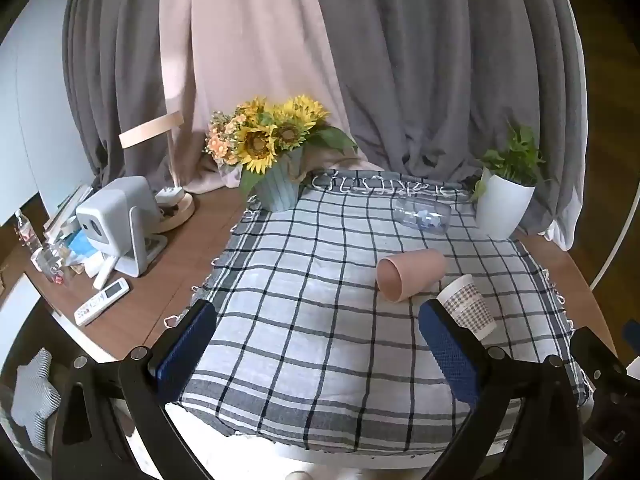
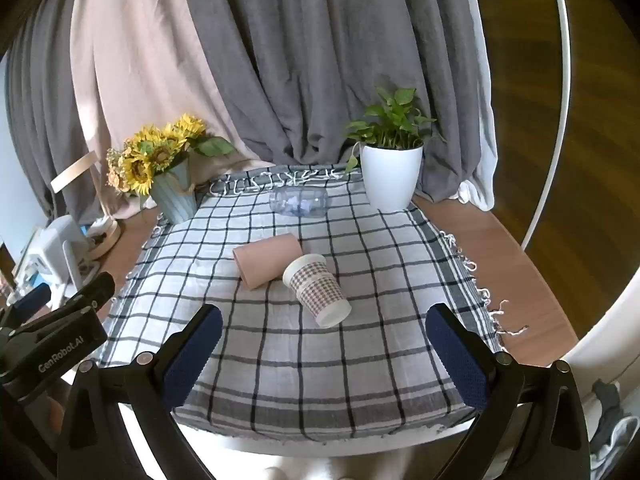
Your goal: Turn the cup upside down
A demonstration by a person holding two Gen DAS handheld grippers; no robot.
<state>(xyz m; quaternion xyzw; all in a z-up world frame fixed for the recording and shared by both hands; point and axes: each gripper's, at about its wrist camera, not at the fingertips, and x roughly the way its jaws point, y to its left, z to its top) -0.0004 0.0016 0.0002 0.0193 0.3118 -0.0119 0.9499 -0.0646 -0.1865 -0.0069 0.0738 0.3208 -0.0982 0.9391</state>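
Note:
A pink cup (image 1: 410, 274) (image 2: 269, 259) lies on its side on the checked cloth (image 1: 312, 320) (image 2: 320, 360), mouth toward the front left. A white paper cup with a houndstooth band (image 1: 468, 310) (image 2: 318, 290) lies on its side next to it, touching or nearly touching it. A clear plastic cup (image 1: 422, 212) (image 2: 299, 202) lies on its side farther back. My left gripper (image 1: 316, 344) is open and empty above the cloth's front. My right gripper (image 2: 324, 354) is open and empty, in front of the paper cup.
A sunflower pot (image 1: 276, 190) (image 2: 176, 196) stands at the back left of the cloth, a white plant pot (image 1: 504, 208) (image 2: 392, 178) at the back right. A projector (image 1: 120, 220) and a remote (image 1: 102, 306) lie on the wooden table to the left. Curtains hang behind.

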